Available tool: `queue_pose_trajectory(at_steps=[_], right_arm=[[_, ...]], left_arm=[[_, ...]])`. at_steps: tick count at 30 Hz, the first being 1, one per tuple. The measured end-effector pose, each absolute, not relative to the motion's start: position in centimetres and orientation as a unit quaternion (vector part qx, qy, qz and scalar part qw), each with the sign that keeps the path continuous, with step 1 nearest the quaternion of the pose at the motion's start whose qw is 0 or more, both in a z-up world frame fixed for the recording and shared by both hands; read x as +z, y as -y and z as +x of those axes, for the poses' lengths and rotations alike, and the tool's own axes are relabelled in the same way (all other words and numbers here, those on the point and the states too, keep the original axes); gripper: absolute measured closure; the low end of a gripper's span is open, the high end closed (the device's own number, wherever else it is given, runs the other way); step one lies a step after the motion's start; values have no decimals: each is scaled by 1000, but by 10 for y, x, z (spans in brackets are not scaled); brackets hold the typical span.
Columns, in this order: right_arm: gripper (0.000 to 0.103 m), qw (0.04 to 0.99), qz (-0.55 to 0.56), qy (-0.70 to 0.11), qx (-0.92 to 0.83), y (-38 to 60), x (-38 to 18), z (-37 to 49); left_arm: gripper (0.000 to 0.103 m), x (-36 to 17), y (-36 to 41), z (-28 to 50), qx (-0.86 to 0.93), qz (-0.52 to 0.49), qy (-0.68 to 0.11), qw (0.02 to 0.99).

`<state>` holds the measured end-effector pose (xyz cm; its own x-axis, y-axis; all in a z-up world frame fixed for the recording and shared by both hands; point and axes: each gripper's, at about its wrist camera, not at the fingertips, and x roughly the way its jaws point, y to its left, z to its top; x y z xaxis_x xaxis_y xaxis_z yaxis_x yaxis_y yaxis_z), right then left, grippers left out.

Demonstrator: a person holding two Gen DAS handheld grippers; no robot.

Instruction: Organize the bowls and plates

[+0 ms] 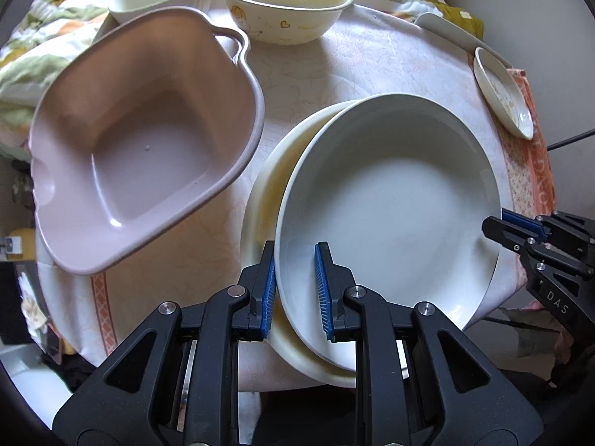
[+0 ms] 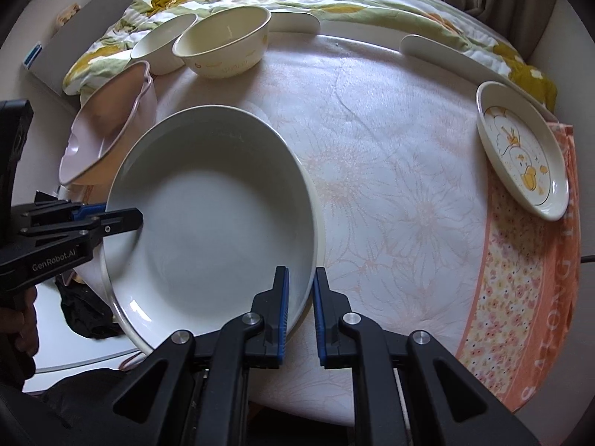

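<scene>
A large white plate (image 1: pixel 390 204) is held by both grippers, tilted over a cream plate (image 1: pixel 266 193) that lies under it on the table. My left gripper (image 1: pixel 295 247) is shut on the white plate's near rim, one blue pad inside and one outside. In the same view my right gripper (image 1: pixel 496 221) clamps the plate's right rim. In the right wrist view the white plate (image 2: pixel 223 223) fills the left centre, with my right gripper (image 2: pixel 301 271) shut on its rim and my left gripper (image 2: pixel 122 213) at its left edge.
A pink square bowl (image 1: pixel 148 141) lies tilted at the table's left edge. Two cream bowls (image 2: pixel 223 44) (image 2: pixel 163 41) stand at the back. A small decorated plate (image 2: pixel 520 148) sits at the right by a long white dish (image 2: pixel 446 55). The floral tablecloth (image 2: pixel 409 193) covers the round table.
</scene>
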<state>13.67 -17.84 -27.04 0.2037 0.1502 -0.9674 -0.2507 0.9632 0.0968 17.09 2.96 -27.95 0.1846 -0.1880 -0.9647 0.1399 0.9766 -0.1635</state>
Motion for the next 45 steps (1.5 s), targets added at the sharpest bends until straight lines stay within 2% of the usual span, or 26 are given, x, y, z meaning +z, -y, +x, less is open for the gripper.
queue_pose_trajectory(at_steps=[17, 45], right_arm=[[91, 783, -64, -606, 121, 173, -269, 130], [92, 793, -52, -597, 105, 175, -272, 127]], left_arm=[[85, -274, -18, 174, -86, 26, -636, 767], [85, -274, -18, 170, -82, 26, -643, 761]])
